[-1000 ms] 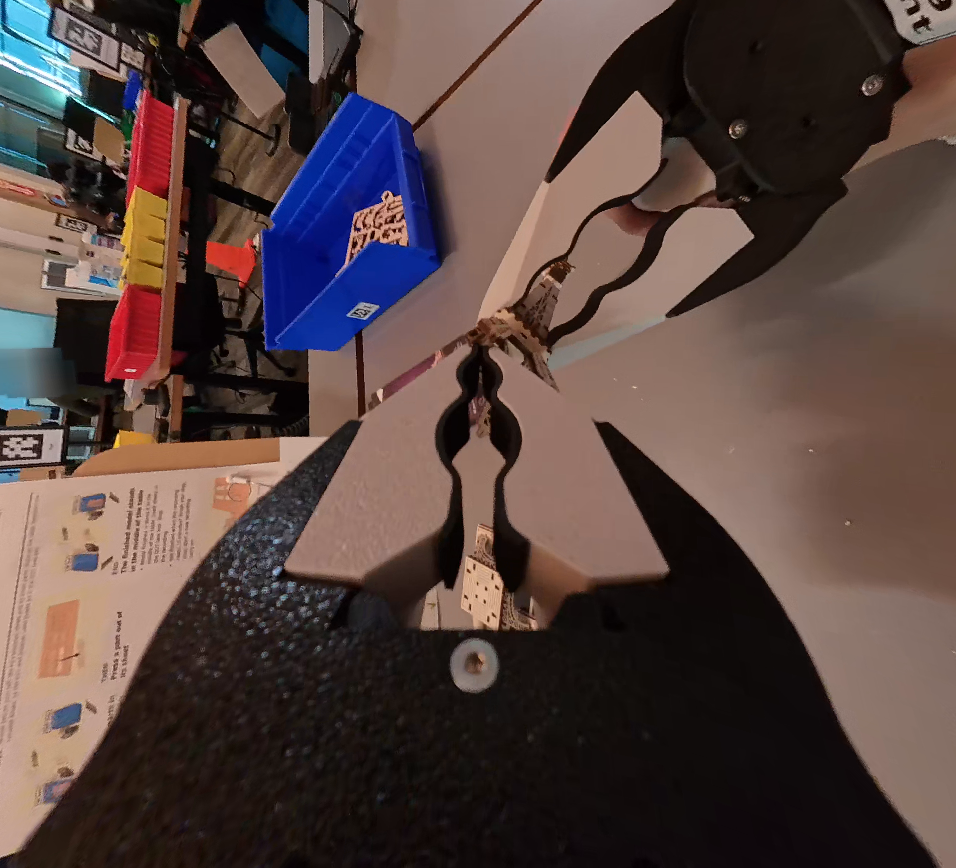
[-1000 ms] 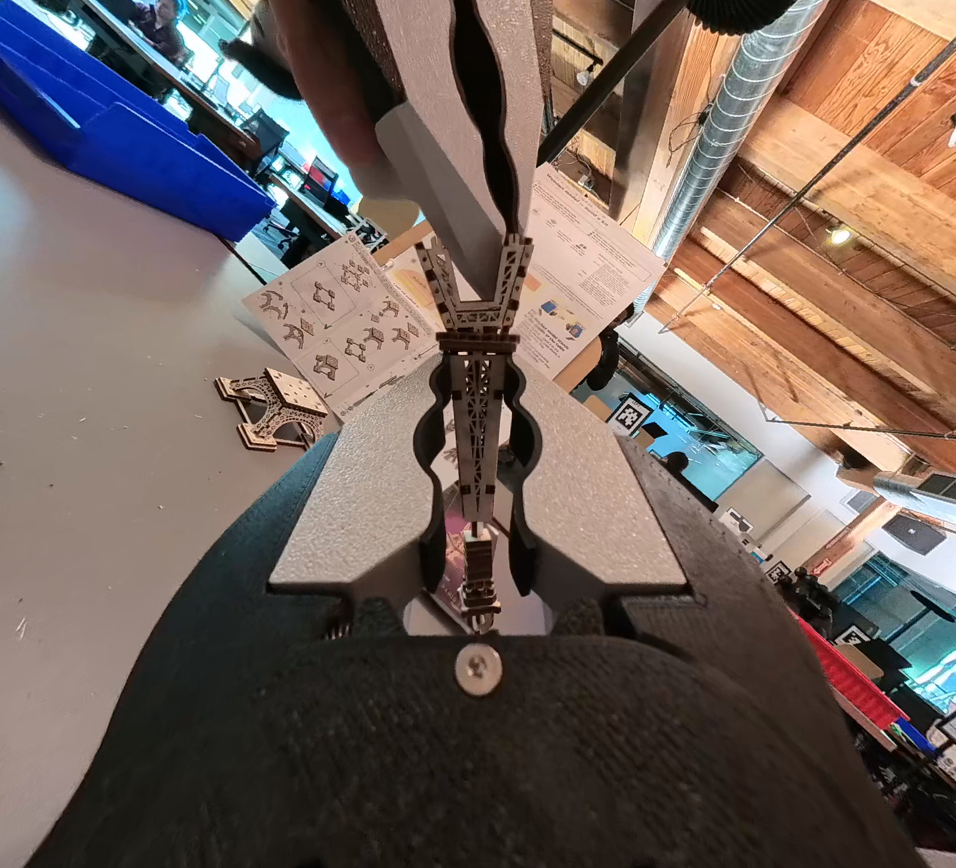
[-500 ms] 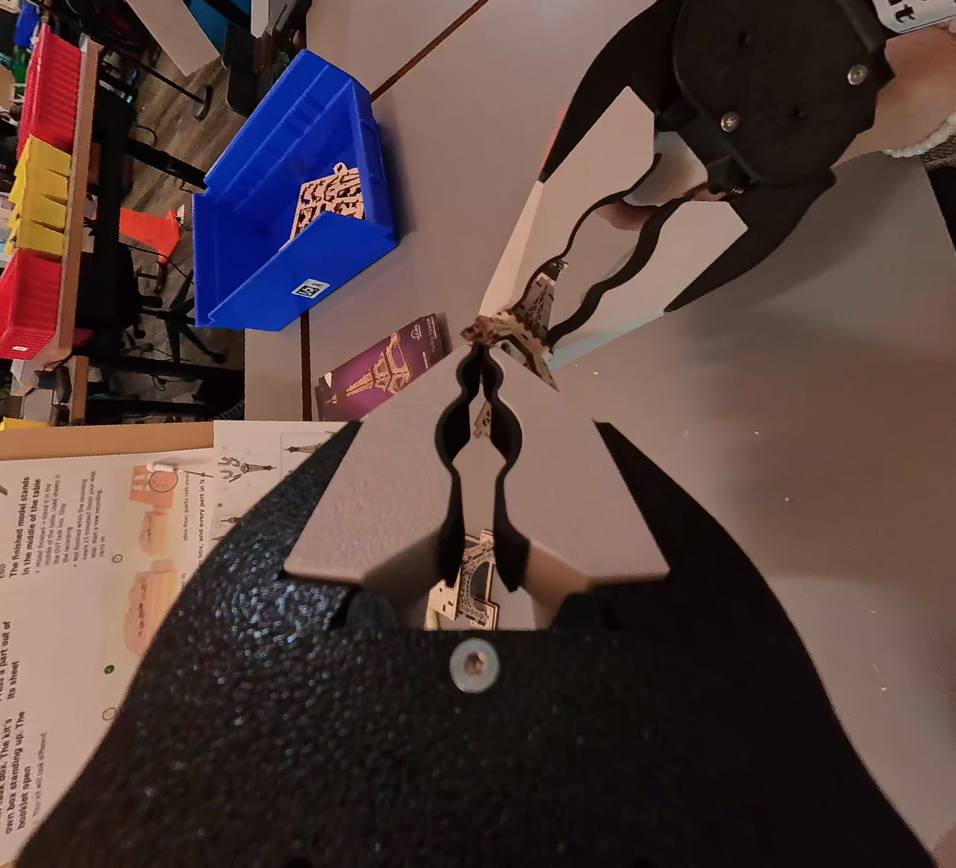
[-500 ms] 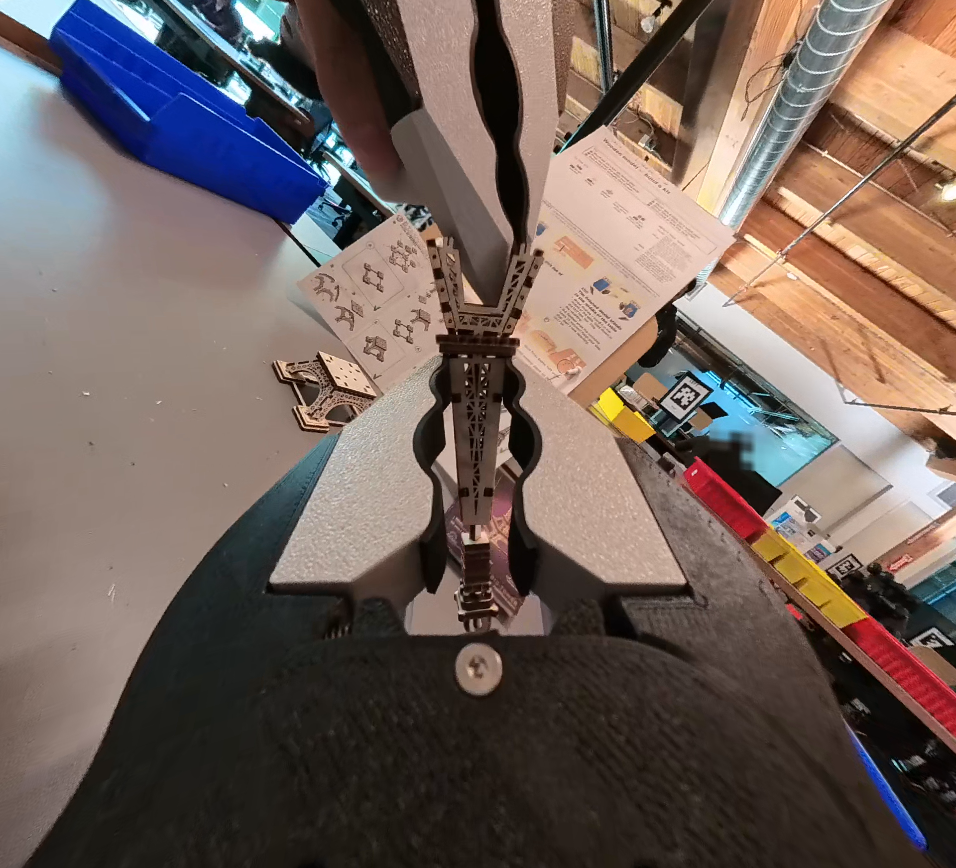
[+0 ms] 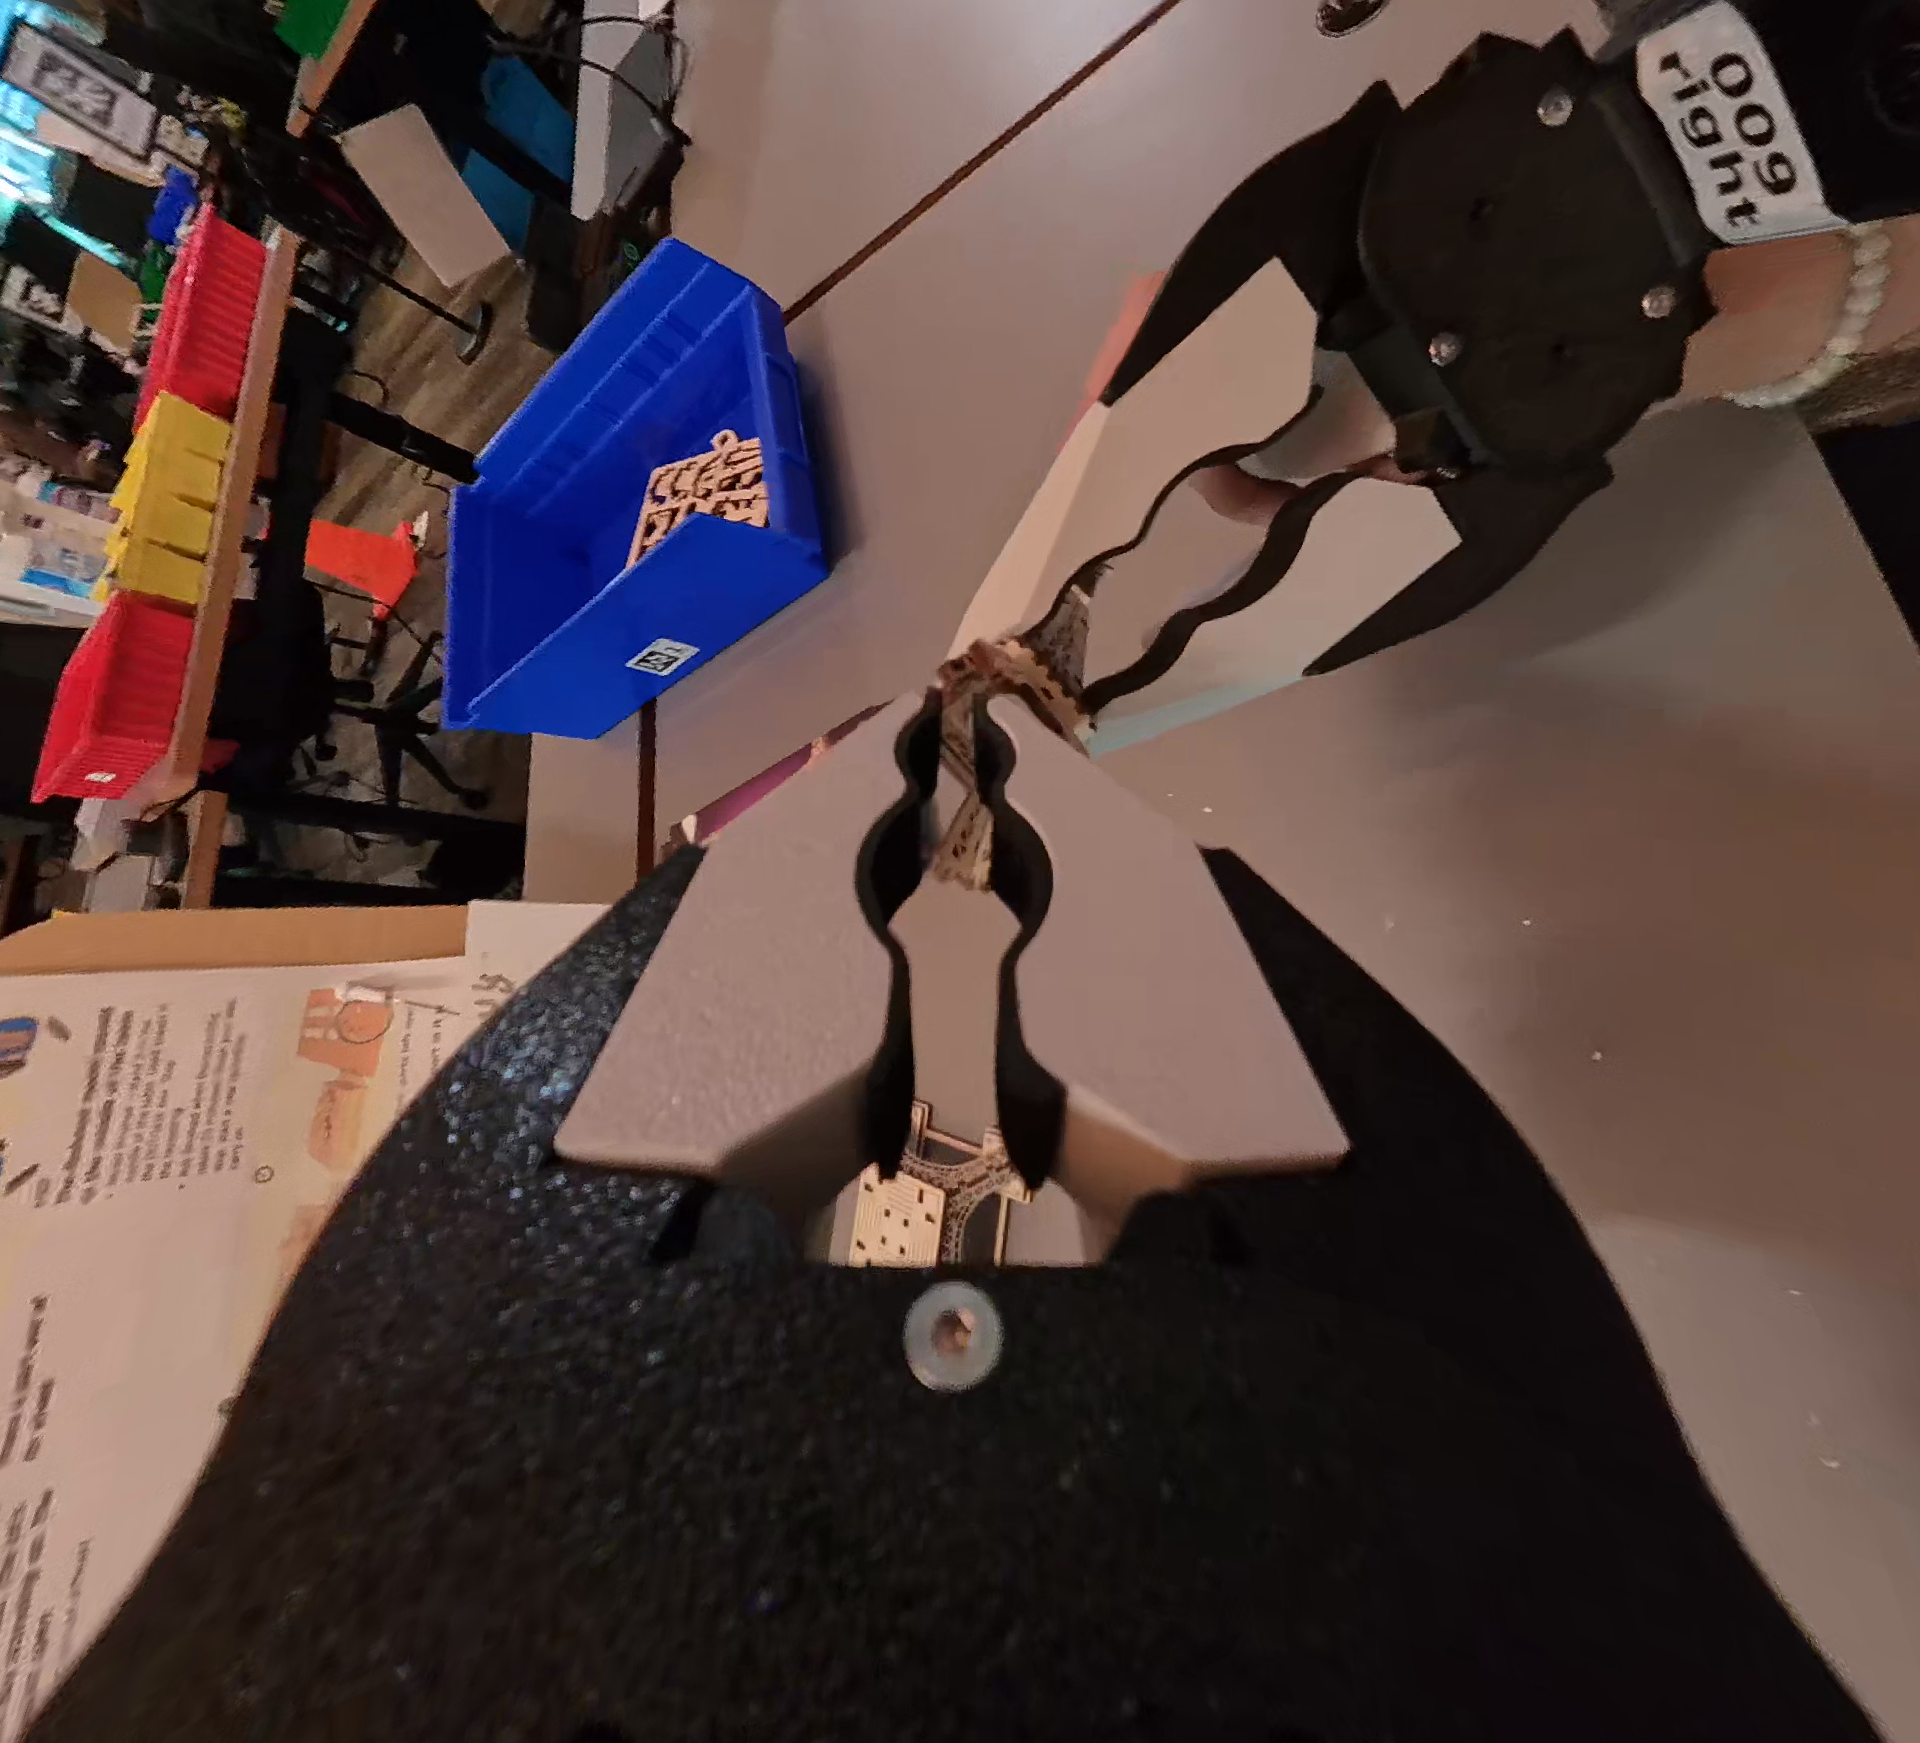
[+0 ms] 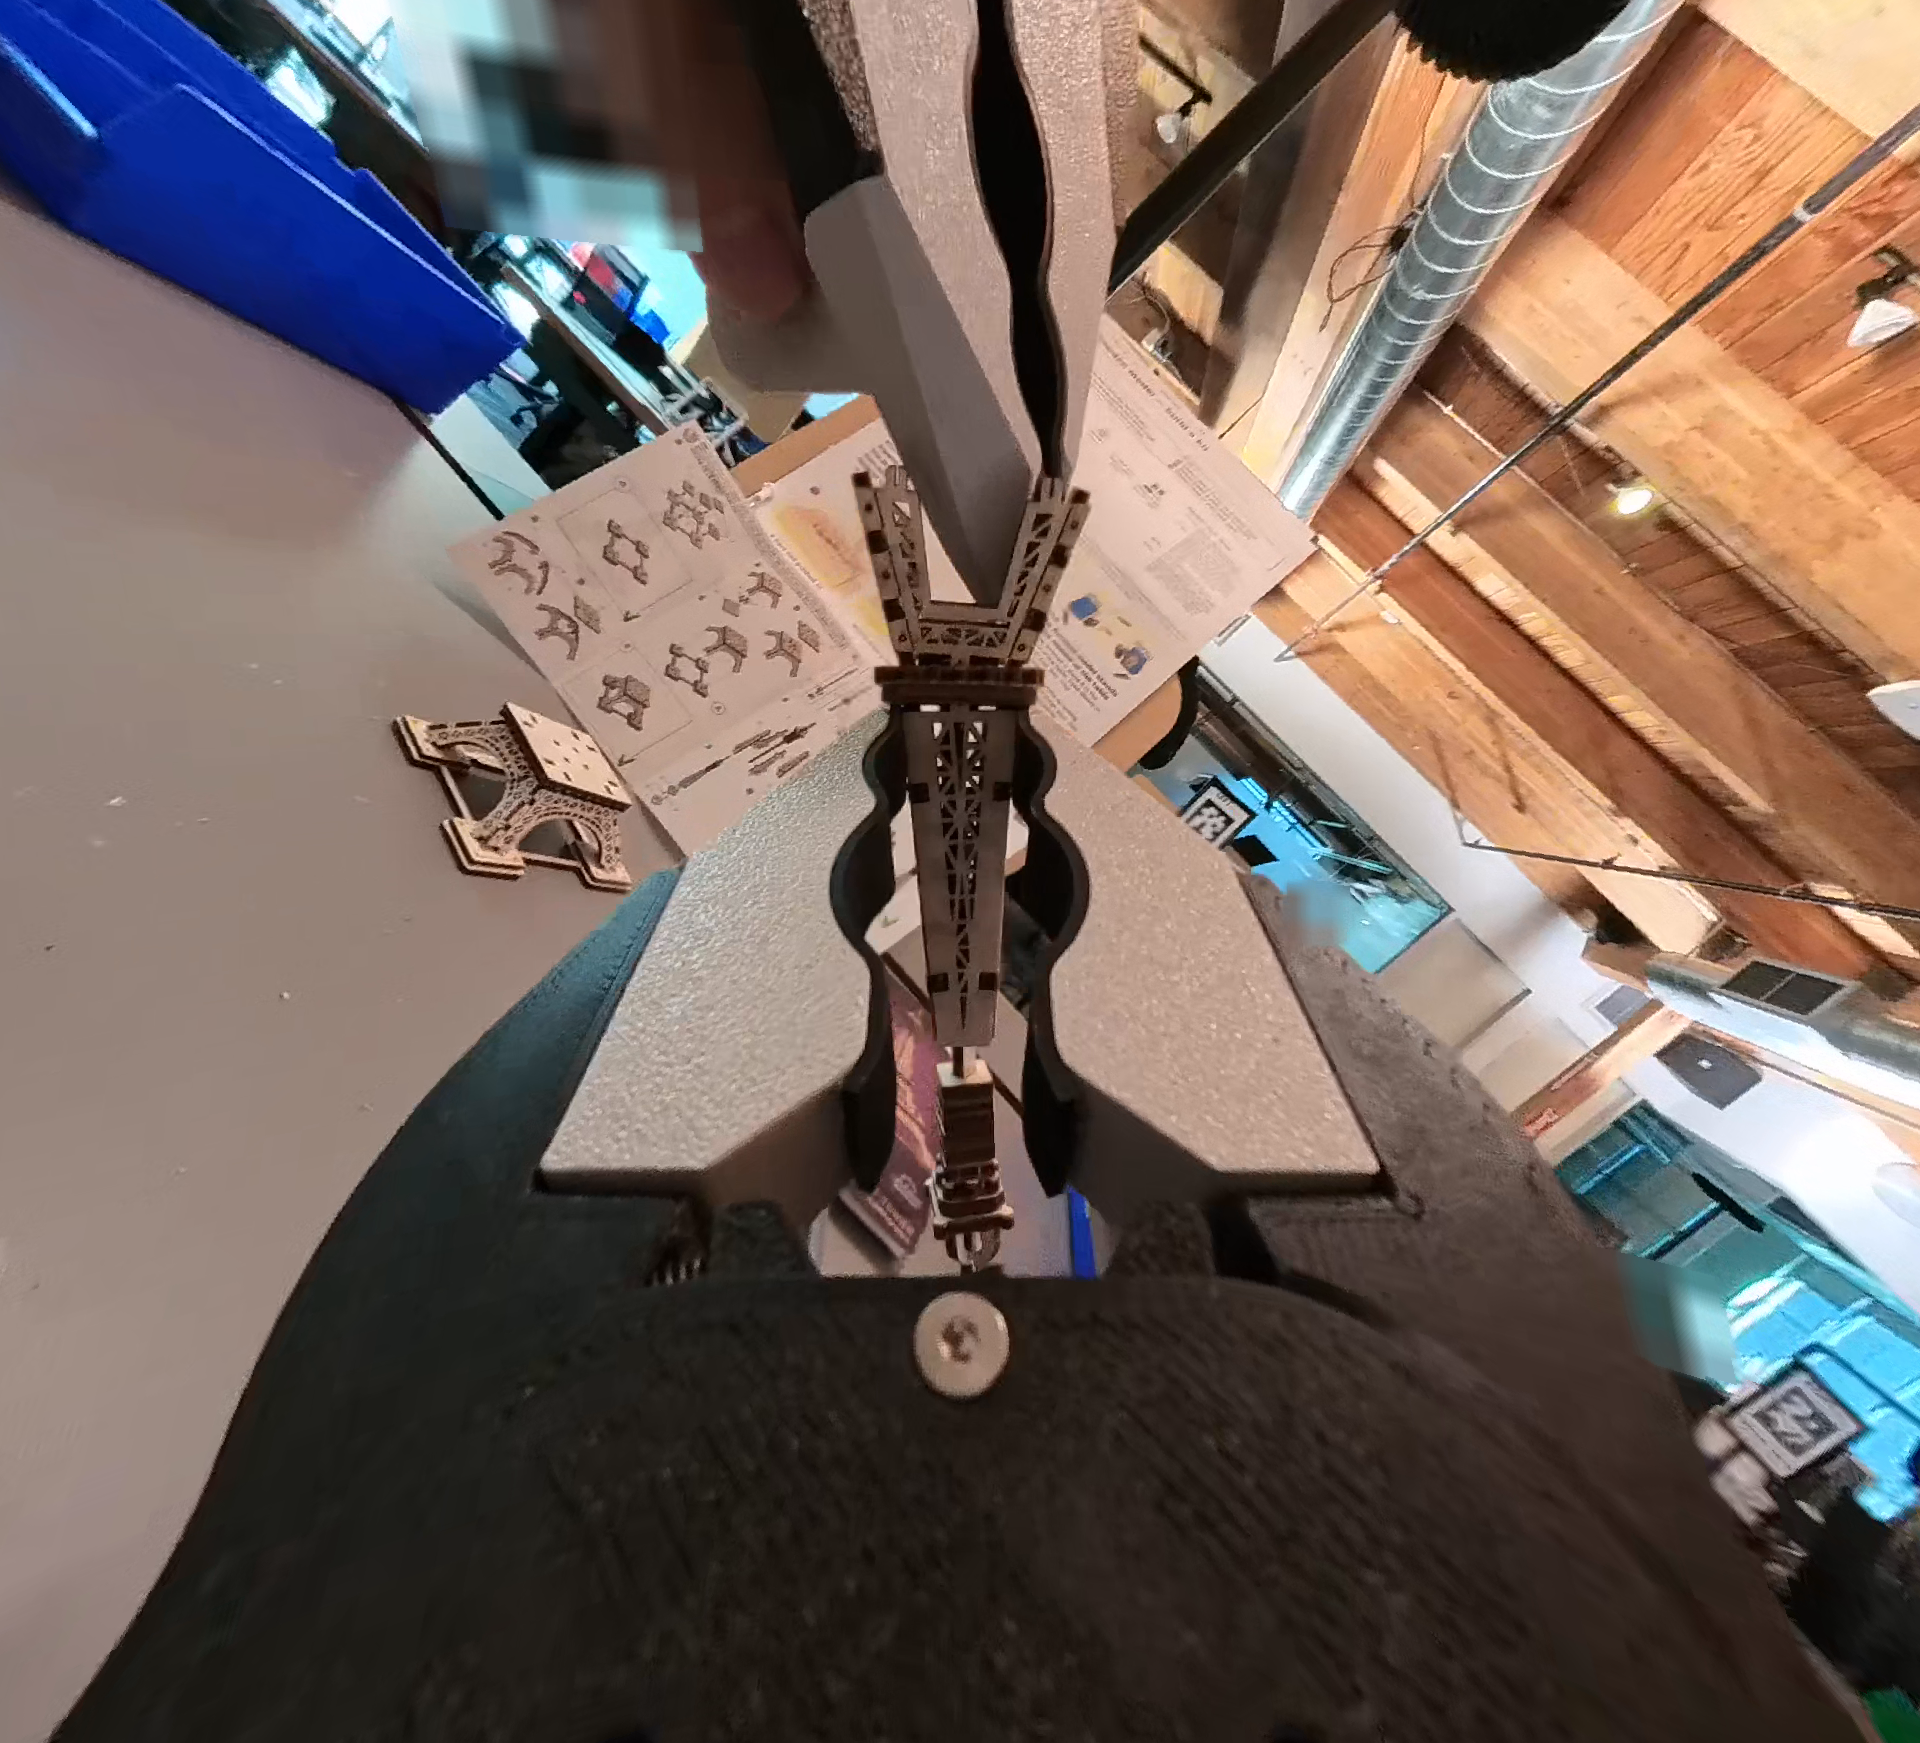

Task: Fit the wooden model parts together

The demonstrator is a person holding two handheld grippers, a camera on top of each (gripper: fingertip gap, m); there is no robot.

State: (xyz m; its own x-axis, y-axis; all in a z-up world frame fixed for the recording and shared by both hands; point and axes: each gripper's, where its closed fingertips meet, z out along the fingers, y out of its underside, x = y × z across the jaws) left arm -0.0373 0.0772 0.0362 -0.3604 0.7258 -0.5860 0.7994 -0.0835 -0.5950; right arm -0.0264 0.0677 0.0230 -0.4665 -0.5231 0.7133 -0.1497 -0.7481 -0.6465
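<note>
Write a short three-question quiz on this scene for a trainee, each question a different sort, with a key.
1. True or false: the right gripper is shut on the wooden tower.
2. Multiple choice: where is the wooden base? A) in the blue bin; B) lying on the table beside the instruction sheet; C) held in the left gripper.
3. Fill in: the left gripper's tips pinch one of the tower's spread ____.

Key: 1 true; 2 B; 3 legs.
</note>
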